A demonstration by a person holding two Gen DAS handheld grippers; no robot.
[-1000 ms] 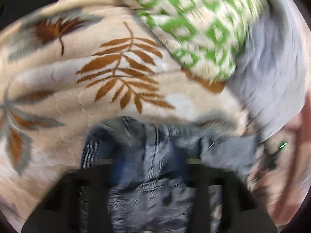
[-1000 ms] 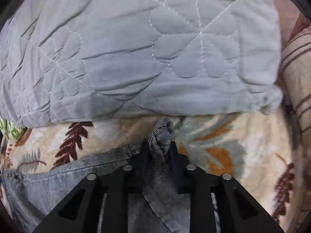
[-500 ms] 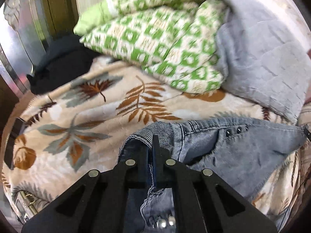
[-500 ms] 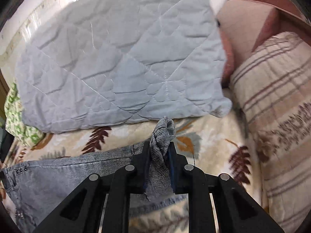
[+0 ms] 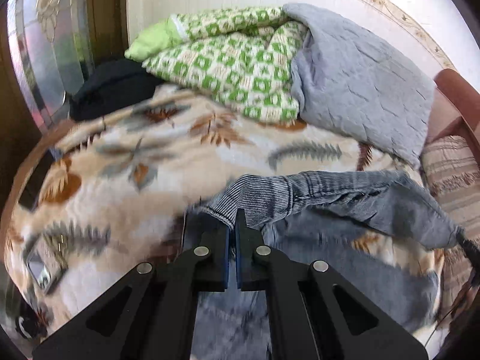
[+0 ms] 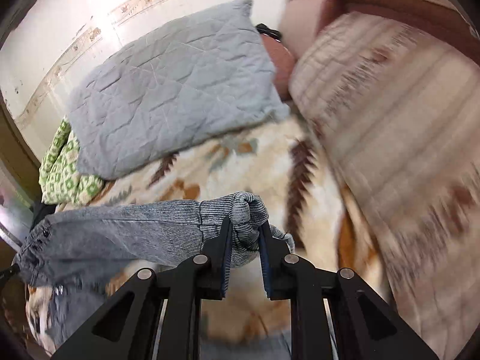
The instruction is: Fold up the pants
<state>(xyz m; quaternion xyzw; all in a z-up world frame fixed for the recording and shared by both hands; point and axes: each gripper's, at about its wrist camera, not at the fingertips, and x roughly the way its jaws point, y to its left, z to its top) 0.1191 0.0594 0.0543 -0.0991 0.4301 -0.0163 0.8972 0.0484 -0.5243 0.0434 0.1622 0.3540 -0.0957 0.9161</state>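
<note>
Grey-blue denim pants [image 5: 345, 198] hang stretched in the air above a leaf-patterned blanket [image 5: 126, 162]. My left gripper [image 5: 232, 225] is shut on one ribbed end of the waistband. My right gripper [image 6: 244, 234] is shut on the other bunched ribbed end [image 6: 243, 210]; the pants [image 6: 114, 234] run off to its left. The legs hang down below both grippers, blurred and partly hidden behind them.
A green checked quilt [image 5: 234, 60] and a grey quilted cover [image 5: 360, 81] lie at the bed's far side by the wall. A black garment [image 5: 111, 90] lies at the far left. A striped pillow [image 6: 399, 138] and a brown headboard [image 6: 360, 0] are to the right.
Both grippers have risen and lifted the pants off the blanket. The views now take in more of the bed and the wall. Both grips on the waistband are unchanged.
</note>
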